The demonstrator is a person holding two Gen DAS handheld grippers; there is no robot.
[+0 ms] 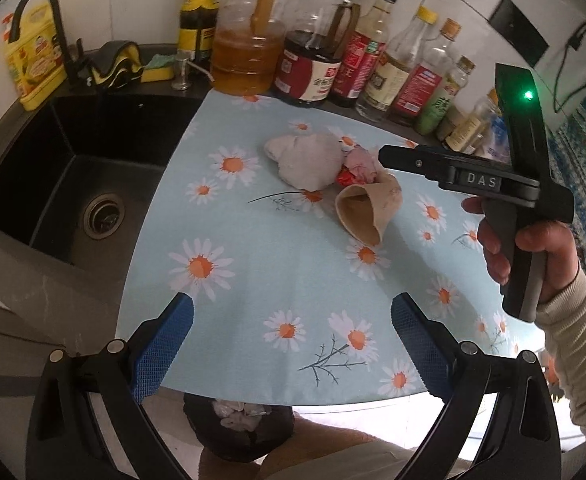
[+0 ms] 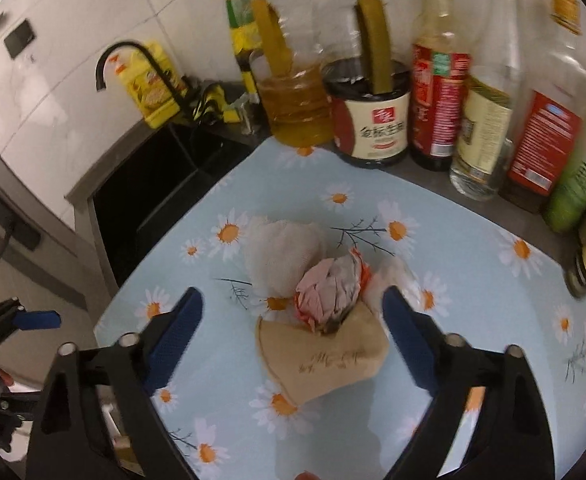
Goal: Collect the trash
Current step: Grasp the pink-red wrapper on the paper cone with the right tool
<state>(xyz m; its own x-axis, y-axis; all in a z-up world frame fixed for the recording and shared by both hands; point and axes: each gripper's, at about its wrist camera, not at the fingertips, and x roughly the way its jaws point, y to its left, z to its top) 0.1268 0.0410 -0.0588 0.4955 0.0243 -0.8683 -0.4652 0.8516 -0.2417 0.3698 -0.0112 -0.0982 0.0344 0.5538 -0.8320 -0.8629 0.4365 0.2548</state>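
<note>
Trash: flattened paper cup [image 2: 325,356], crumpled wrapper [image 2: 329,292], wadded tissue [image 2: 281,256], lying mid-surface [image 2: 473,248]. Likely light, crushable; pinching cup's sides suits. Right gripper [image 2: 289,312] hanging released above; left gripper [image 1: 293,312] released, idling.

Soft indoor light, blurred fisheye edges

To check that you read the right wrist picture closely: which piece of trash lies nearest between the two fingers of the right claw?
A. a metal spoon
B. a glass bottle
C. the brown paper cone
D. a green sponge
C: in the right wrist view the brown paper cone lies on the flowered cloth between the open fingers of the right claw, with the crumpled pink wrapper just beyond it.
</note>
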